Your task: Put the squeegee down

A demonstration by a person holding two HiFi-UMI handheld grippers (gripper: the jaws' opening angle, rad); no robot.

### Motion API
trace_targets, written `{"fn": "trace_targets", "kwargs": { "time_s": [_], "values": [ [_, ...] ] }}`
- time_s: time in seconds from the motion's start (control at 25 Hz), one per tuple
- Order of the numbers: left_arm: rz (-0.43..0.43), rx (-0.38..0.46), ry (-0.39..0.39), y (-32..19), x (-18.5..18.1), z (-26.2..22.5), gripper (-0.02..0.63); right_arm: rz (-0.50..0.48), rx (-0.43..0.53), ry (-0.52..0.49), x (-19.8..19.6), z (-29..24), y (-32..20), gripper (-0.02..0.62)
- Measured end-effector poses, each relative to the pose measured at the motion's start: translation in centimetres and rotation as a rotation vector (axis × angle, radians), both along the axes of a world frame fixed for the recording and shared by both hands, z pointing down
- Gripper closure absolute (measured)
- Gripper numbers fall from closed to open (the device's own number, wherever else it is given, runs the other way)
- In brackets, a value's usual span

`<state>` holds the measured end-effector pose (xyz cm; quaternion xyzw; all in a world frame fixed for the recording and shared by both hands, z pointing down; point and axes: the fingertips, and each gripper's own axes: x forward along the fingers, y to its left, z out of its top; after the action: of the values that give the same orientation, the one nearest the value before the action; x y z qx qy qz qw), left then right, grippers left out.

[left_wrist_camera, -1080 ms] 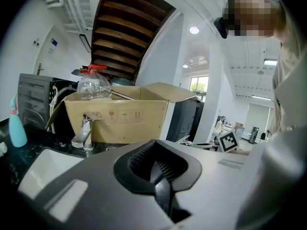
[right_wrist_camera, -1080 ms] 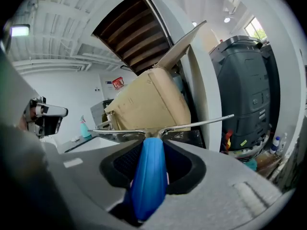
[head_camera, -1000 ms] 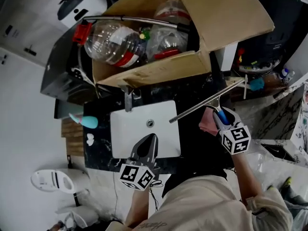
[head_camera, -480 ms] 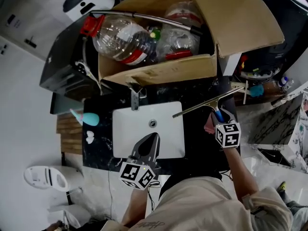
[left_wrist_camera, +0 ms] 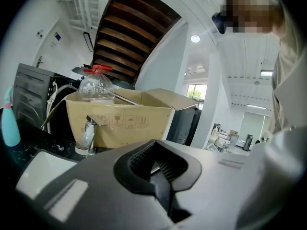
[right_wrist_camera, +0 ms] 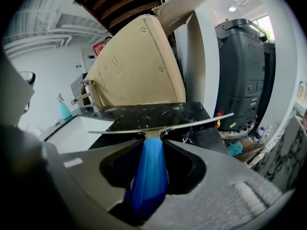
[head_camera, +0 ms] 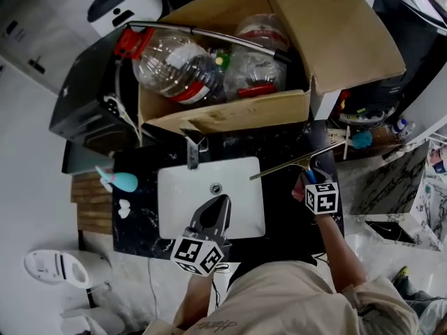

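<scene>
Right tongs [right_wrist_camera: 152,152] pinching squeegee [right_wrist_camera: 192,124] over black counter [right_wrist_camera: 144,111]; left tongs [left_wrist_camera: 160,182] pressed together, seemingly above sink [head_camera: 181,194]; box [head_camera: 230,110] behind.

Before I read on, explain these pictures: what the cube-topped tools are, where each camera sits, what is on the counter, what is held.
A person carries two hand-held two-jaw grippers; the patterned cubes are part of them. The top-down picture comes from a head camera; the other two ride on the grippers, looking along their jaws. The black counter carries a white sink, a faucet, a teal bottle and a cardboard box. The right gripper is shut on the blue handle of a squeegee, right of the sink. The left gripper is shut and empty, over the sink.
</scene>
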<state>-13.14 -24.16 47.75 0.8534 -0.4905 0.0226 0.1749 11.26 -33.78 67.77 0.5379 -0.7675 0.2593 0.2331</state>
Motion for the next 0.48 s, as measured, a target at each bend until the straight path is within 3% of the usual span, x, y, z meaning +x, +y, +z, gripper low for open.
{"fn": "trace_targets", "kwargs": {
  "time_s": [0.24, 0.48],
  "values": [
    [0.024, -0.001, 0.017, -0.6, 0.3, 0.2, 0.592, 0.007, -0.033, 0.026, 0.4, 0.7, 0.4, 0.459],
    [0.04, 0.022, 0.027, -0.8, 0.6, -0.2, 0.592, 0.031, 0.024, 0.044, 0.5, -1.0, 0.4, 0.454]
  ]
}}
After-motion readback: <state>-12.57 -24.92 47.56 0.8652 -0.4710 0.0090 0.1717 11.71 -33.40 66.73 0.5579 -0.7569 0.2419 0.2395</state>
